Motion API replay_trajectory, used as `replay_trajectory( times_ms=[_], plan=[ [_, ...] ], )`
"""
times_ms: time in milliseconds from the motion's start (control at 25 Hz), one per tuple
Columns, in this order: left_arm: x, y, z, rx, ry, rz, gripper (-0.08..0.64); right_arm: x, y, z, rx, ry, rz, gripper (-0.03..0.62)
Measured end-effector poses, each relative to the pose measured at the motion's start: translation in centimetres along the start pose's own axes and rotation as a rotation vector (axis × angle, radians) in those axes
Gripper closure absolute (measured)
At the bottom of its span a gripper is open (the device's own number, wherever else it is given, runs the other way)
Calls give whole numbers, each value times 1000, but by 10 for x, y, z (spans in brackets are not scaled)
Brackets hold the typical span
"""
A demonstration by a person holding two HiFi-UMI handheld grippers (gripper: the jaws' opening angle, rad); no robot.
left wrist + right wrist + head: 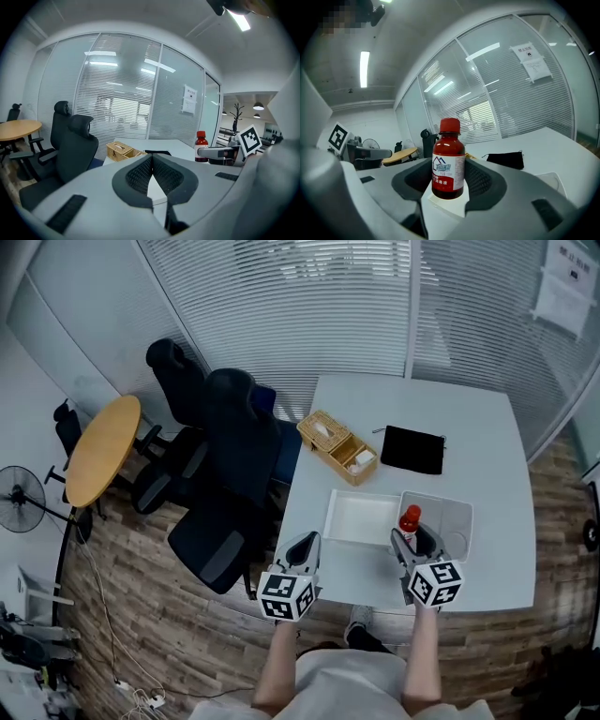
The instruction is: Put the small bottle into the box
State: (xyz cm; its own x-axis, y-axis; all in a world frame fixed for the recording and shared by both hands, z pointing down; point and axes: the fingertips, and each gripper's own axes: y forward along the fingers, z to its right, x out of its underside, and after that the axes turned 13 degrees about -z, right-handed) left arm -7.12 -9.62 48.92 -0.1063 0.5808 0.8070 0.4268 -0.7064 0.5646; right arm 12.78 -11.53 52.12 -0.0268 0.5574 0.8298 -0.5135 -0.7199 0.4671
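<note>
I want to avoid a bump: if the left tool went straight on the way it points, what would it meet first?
Probably the wicker basket: the left tool, shut and empty, aims past the near corner of the flat white lid toward it. Depth and height are unclear, so it might pass over the basket.

On the table (469,427), the box (452,519) sits near the front right with the lid (361,518) just left of it, the basket (309,427) and pouch (412,448) side by side behind them, and chairs (234,427) off the left edge.
</note>
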Motion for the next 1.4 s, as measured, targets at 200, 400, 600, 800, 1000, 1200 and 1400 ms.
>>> replay_trajectory(
  times_ms=[200, 400, 600, 800, 1000, 1200, 1400],
  plan=[
    [15, 9, -16, -31, -47, -33, 532, 5, 13, 12, -32, 48, -6, 373],
    [10, 14, -19, -44, -57, -2, 532, -7, 14, 12, -61, 46, 33, 373],
    [-5, 27, -5, -14, -22, 10, 532, -15, 9, 19, -39, 7, 33, 373],
    [-9, 38, -3, 4, -6, 3, 532, -18, 16, 24, -16, -50, -5, 373],
    [-11, 47, -13, 2, 8, -3, 532, -26, 41, 21, -51, -187, -112, 373],
    [-9, 57, -29, 4, 2, -19, 533, -35, 74, 13, -111, -352, -231, 373],
    [-8, 66, -36, 22, -7, -23, 532, -38, 100, 8, -142, -479, -324, 373]
  ],
)
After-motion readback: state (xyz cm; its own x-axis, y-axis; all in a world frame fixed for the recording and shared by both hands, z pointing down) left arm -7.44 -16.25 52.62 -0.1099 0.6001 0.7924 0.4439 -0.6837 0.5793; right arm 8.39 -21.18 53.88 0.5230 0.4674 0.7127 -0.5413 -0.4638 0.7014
